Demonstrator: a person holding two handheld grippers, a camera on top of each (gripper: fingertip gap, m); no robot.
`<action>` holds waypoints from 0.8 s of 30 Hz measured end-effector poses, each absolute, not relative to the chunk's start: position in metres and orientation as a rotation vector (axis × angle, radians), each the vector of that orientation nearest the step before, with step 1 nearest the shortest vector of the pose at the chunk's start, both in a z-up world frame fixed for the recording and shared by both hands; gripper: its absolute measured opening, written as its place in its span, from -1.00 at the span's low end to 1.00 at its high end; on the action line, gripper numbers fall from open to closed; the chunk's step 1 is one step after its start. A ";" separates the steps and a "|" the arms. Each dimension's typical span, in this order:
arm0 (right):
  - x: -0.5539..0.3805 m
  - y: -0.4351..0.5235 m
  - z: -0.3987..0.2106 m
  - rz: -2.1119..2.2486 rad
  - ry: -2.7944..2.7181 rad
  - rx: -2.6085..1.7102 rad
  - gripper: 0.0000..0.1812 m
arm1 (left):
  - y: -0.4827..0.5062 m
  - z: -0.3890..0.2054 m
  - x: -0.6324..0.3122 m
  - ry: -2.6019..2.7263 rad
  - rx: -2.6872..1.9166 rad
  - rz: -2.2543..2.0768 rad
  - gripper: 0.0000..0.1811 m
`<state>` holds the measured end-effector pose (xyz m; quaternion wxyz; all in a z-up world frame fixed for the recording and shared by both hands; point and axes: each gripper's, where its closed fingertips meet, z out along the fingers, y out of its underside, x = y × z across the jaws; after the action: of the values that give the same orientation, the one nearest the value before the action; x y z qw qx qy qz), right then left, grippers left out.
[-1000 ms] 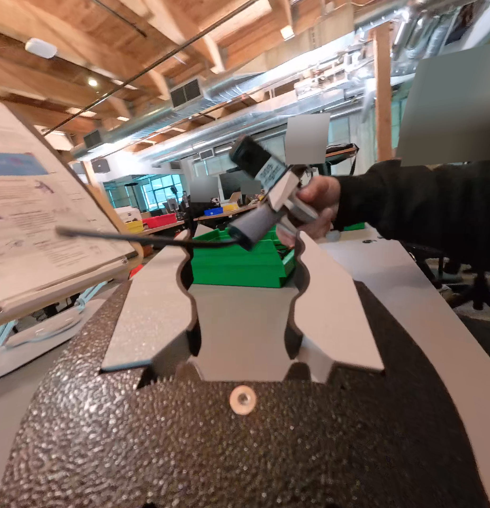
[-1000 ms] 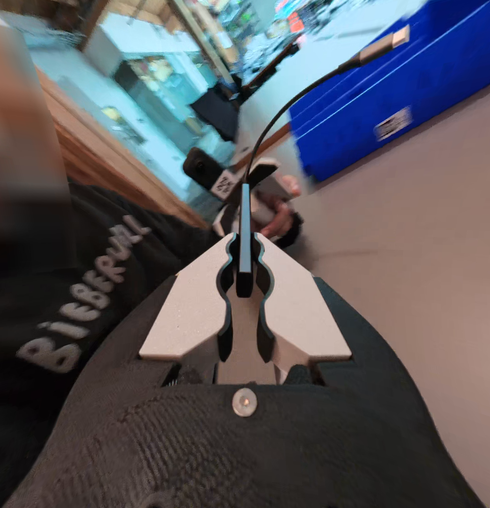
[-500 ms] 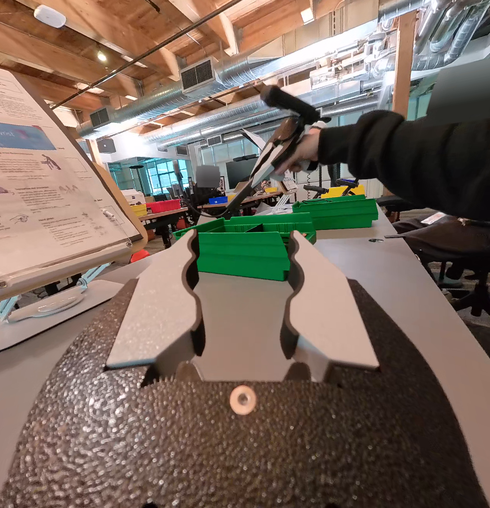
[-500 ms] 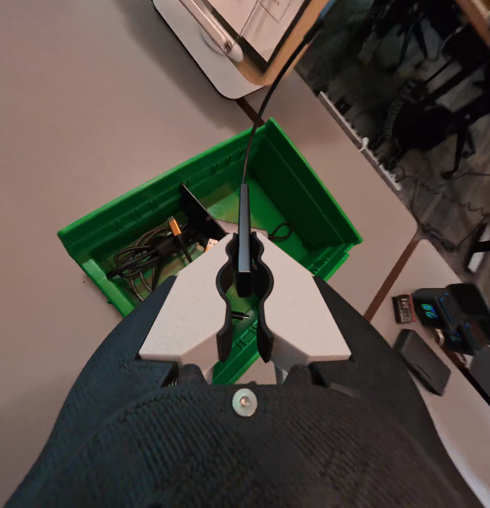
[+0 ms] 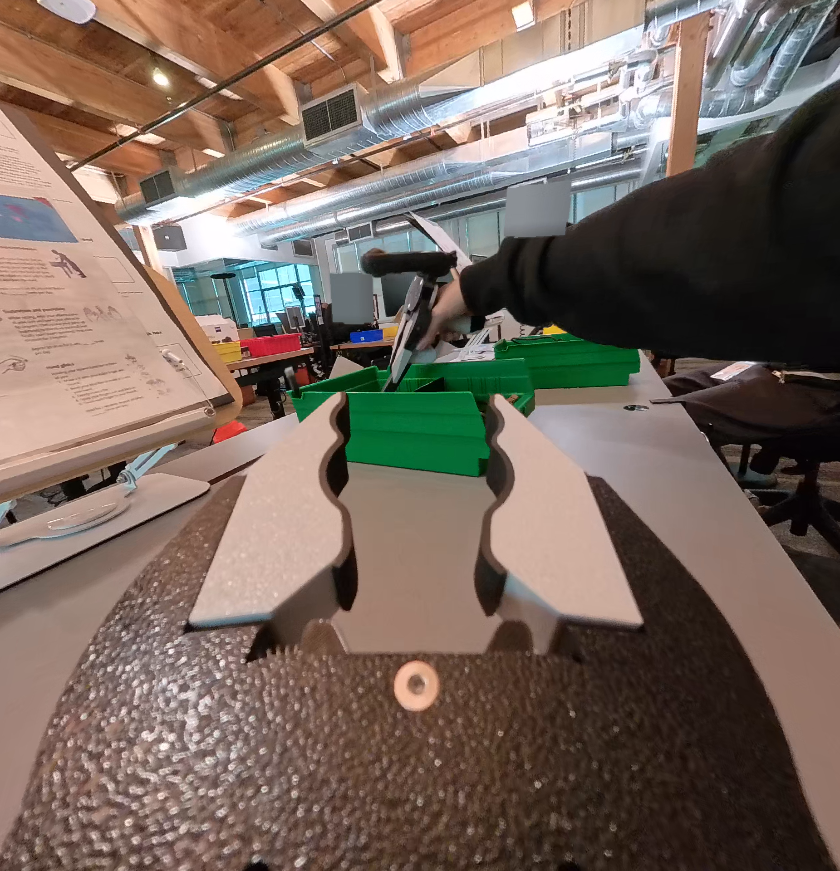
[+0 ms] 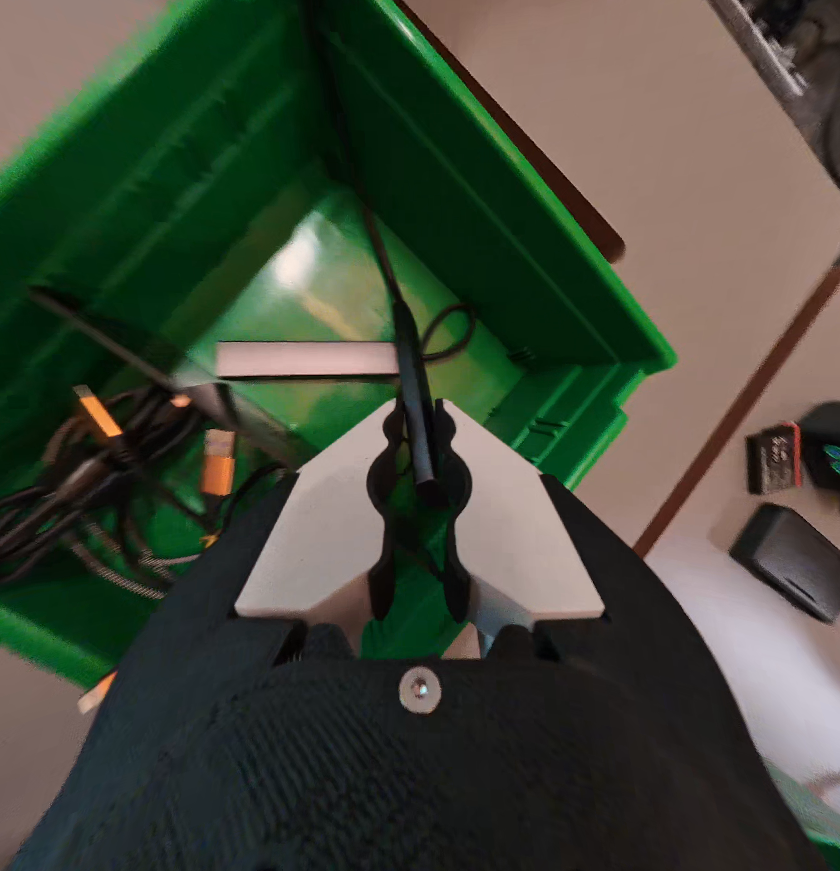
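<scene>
My right gripper (image 6: 417,410) is shut on the dark plug of a thin black cable (image 6: 411,358). It points down into the right compartment of a green bin (image 6: 502,155), and the cable runs up along the bin's far corner. The left compartment holds a tangle of cables with orange plugs (image 6: 217,466), behind a black divider (image 6: 125,339). My left gripper (image 5: 418,405) is open and empty, low over the grey table (image 5: 620,471), facing the same bin (image 5: 408,438). The left wrist view shows the right gripper (image 5: 408,339) dipping into the bin, held by a black-sleeved arm (image 5: 668,283).
A tilted document stand (image 5: 78,330) on a white base (image 5: 102,509) stands to the left. A second green bin (image 5: 568,363) sits behind the first. Black devices (image 6: 795,561) lie on the neighbouring table to the right. Office chairs stand off the table's right edge. The grippers' ends are close to 45 cm from one another.
My right gripper has swung over the green bin and dropped into its right compartment with the cable plug still in its grip. My left gripper has stayed open and almost still.
</scene>
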<state>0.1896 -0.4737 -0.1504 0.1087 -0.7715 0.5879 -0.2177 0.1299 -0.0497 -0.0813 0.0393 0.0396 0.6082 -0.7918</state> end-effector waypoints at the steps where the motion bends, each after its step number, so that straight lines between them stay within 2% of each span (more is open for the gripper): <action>1: 0.189 -0.484 -0.157 -0.684 1.782 -2.289 -0.75 | -0.050 -0.082 0.129 1.871 0.123 -2.428 -0.39; 5: 0.192 -0.498 -0.159 -0.819 1.852 -2.233 -0.30 | -0.050 -0.083 0.130 1.883 0.112 -2.434 -0.39; 11: 0.188 -0.485 -0.099 -1.081 1.762 -1.949 -0.21 | -0.051 -0.082 0.129 1.882 0.118 -2.436 -0.39; 14: 0.157 -0.460 -0.072 -1.215 1.714 -1.802 0.00 | -0.050 -0.081 0.128 1.876 0.124 -2.439 -0.39; 16: 0.125 -0.436 -0.058 -1.309 1.690 -1.635 0.02 | -0.050 -0.081 0.128 1.875 0.130 -2.433 -0.39; 20: 0.058 -0.371 -0.060 -1.343 1.502 -1.356 0.14 | -0.054 -0.085 0.126 1.901 0.156 -2.381 -0.39; 24: 0.007 -0.368 -0.095 -1.395 1.551 -1.302 0.25 | -0.065 -0.098 0.137 2.014 0.005 -2.218 -0.38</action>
<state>0.0073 -0.3676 -0.0951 0.3348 -0.4988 0.5944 -0.5346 0.1369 -0.0648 -0.0977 0.0727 0.0018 0.6705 -0.7383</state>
